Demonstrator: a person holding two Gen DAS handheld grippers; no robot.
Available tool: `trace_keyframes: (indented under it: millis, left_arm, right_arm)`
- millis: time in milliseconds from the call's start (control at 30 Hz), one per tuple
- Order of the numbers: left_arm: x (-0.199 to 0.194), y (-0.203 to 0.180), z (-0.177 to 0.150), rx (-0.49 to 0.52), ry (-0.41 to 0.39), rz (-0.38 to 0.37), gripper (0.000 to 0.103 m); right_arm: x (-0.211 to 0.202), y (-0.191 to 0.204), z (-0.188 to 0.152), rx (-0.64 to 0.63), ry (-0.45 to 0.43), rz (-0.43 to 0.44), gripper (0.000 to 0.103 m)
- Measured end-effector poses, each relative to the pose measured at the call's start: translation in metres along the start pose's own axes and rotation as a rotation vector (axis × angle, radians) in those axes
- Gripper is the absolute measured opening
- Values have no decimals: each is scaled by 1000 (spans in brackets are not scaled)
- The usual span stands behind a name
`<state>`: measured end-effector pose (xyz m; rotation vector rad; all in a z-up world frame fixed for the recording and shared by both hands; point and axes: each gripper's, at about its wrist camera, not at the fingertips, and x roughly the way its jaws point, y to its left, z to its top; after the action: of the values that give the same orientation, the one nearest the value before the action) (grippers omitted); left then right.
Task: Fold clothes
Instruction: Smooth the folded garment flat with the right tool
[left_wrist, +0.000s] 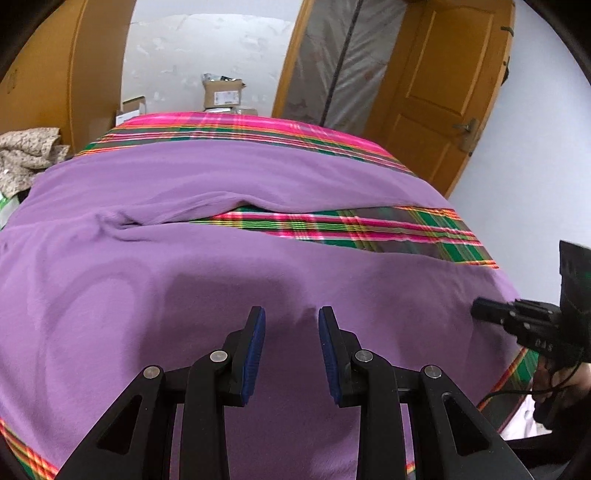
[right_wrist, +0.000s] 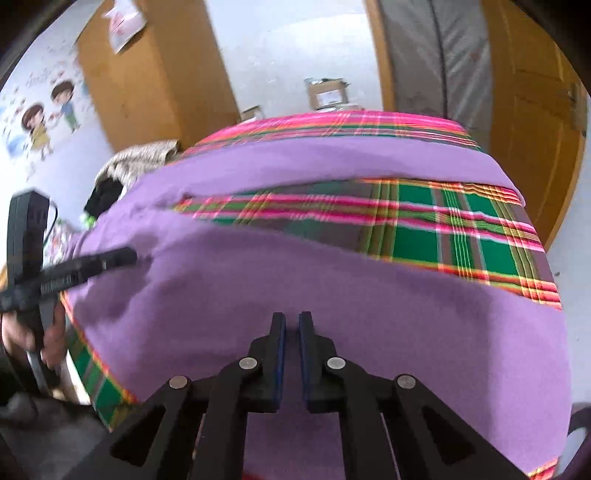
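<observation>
Purple garment (left_wrist: 229, 266) lying spread across the plaid bedcover (left_wrist: 236, 123), both grippers hovering empty.
Left gripper (left_wrist: 291, 314) is hanging half-open; right gripper (right_wrist: 291, 317) is nearly closed on nothing, risking a missed pinch or snagging the bedcover beneath.

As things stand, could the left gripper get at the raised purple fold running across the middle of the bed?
Probably yes. The left gripper hangs open over flat purple garment, and nothing lies between it and the fold ahead. The right gripper sits off to the side, clear of that path.
</observation>
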<state>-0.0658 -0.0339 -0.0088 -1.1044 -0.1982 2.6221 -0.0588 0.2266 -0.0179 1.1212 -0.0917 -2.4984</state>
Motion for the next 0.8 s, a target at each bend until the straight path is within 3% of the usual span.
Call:
trace_keyframes:
  millis: [300, 500, 800]
  left_arm:
    - [14, 4, 20, -16, -6, 64, 31]
    - [24, 12, 16, -21, 28, 95, 31]
    - [9, 21, 18, -41, -5, 155, 31]
  right_arm:
    - [38, 15, 37, -4, 27, 34, 9]
    - [48, -1, 39, 65, 51, 17, 8]
    - [50, 10, 36, 5, 64, 10, 9]
